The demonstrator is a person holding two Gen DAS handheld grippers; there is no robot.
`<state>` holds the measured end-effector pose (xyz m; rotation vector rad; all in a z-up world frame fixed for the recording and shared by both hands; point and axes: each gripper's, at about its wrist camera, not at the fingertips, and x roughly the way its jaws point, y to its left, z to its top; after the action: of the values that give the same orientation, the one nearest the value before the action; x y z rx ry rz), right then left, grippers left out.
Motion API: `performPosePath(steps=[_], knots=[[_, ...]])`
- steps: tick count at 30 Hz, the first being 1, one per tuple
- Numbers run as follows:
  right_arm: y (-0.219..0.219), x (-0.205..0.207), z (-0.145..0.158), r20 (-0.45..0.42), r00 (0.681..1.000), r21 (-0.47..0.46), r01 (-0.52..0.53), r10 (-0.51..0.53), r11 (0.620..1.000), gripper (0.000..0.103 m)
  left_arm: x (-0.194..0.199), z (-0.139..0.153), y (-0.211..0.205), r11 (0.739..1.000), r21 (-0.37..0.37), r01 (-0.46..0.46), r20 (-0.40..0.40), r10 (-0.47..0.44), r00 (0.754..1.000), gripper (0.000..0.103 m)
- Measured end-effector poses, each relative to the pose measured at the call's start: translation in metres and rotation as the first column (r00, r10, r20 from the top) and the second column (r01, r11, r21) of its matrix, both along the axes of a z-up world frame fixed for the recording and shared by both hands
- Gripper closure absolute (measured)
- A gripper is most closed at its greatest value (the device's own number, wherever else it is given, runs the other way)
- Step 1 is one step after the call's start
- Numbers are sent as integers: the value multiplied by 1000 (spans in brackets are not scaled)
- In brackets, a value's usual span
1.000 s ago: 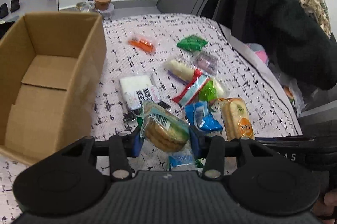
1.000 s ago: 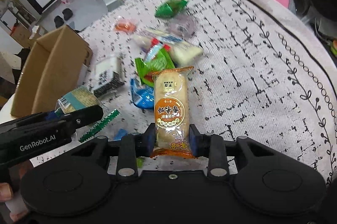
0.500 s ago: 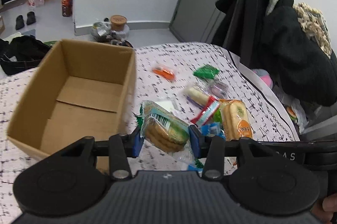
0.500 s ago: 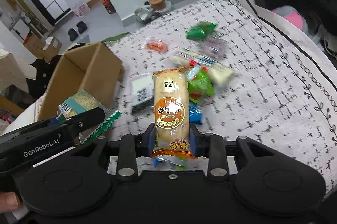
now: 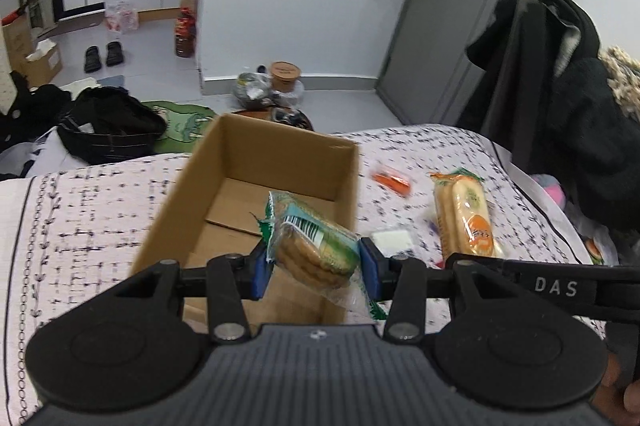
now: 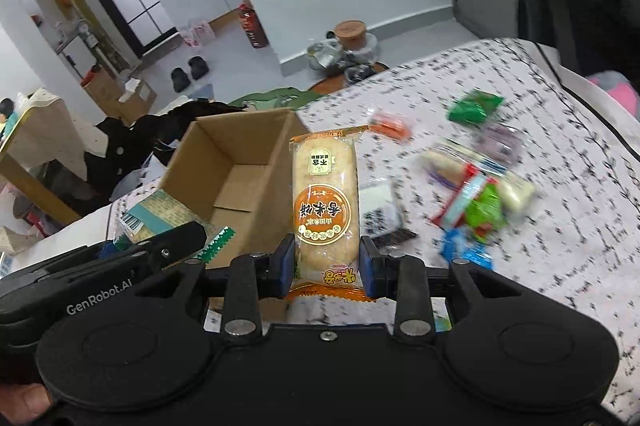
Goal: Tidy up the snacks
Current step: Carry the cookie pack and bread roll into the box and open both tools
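Patterned bedspread (image 5: 100, 209) carries an open, empty cardboard box (image 5: 280, 161), with the loose snack pile (image 6: 476, 201) lying at about 3 o'clock from the box in the right wrist view. Left gripper (image 5: 316, 264) is clenched on a clear cookie pack (image 5: 316, 246) held over the box's near end; right gripper (image 6: 326, 264) is clenched on an orange rice-cracker pack (image 6: 325, 201) standing upright just beside the box's right wall. Judged step: carrying both packs to the box; next move calls for lowering each inside the walls, then letting go, the right one first needing to cross toward 9 o'clock.
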<state>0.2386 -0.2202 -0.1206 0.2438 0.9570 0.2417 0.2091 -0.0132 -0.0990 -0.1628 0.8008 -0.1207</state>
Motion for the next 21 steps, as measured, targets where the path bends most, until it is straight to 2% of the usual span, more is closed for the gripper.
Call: performPosePath(steps=[5,12,21], knots=[[18,8,5,33,999,8,-33,33,999,71,4,-2,21,999,21,-40,16,39,999,59],[43,20,-4,30,998,45,-61,60,997,71,15,-17,46,996,32,-83,-9,83,997,59],[73,30,-26,-15,994,102,-106,108,989,71,21,-42,59,995,-4,-101,-56,101,993,58]])
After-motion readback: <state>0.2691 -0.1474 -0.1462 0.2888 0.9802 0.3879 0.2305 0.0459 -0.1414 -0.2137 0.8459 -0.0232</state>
